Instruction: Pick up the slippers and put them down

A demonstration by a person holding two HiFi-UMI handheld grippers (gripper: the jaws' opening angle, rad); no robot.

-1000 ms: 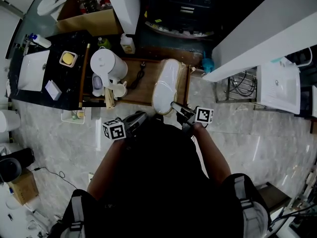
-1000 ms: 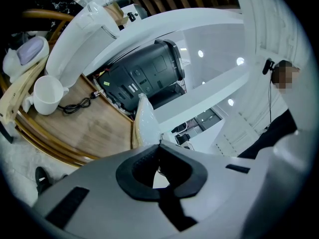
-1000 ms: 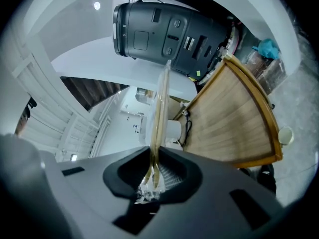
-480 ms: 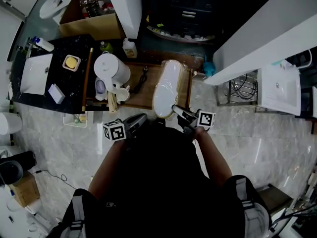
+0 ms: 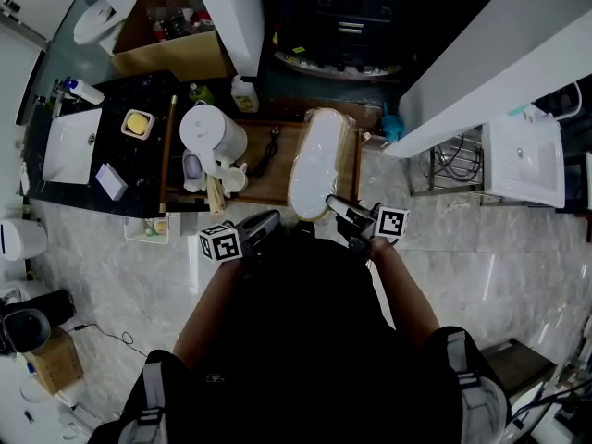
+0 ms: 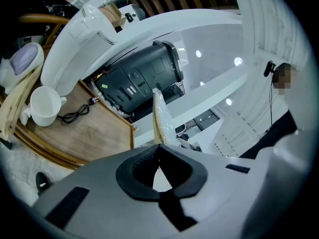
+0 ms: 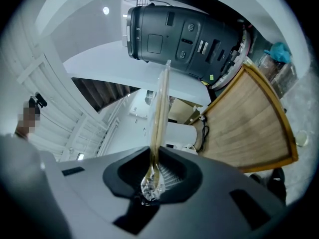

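A pair of white slippers in a clear plastic wrap [image 5: 319,160] hangs level over the wooden tray [image 5: 268,169]. My right gripper [image 5: 331,200] is shut on the near end of the pack. In the right gripper view the pack [image 7: 160,103] runs edge-on into the jaws [image 7: 153,156], its crumpled wrap pinched between the pads. My left gripper [image 5: 268,220] stays beside the pack's near left corner. In the left gripper view its jaw tips [image 6: 159,148] meet, and the pack's edge [image 6: 158,116] rises just beyond them. Whether they touch it I cannot tell.
A white kettle [image 5: 211,132], a cup [image 6: 44,106] and a black cable [image 5: 264,151] share the tray's left part. A black counter with a white sink [image 5: 69,141] lies left. A dark appliance [image 7: 184,39] stands behind the tray, under a white shelf.
My right gripper has lifted the wrapped slippers a little above the tray. The left gripper has stayed where it was.
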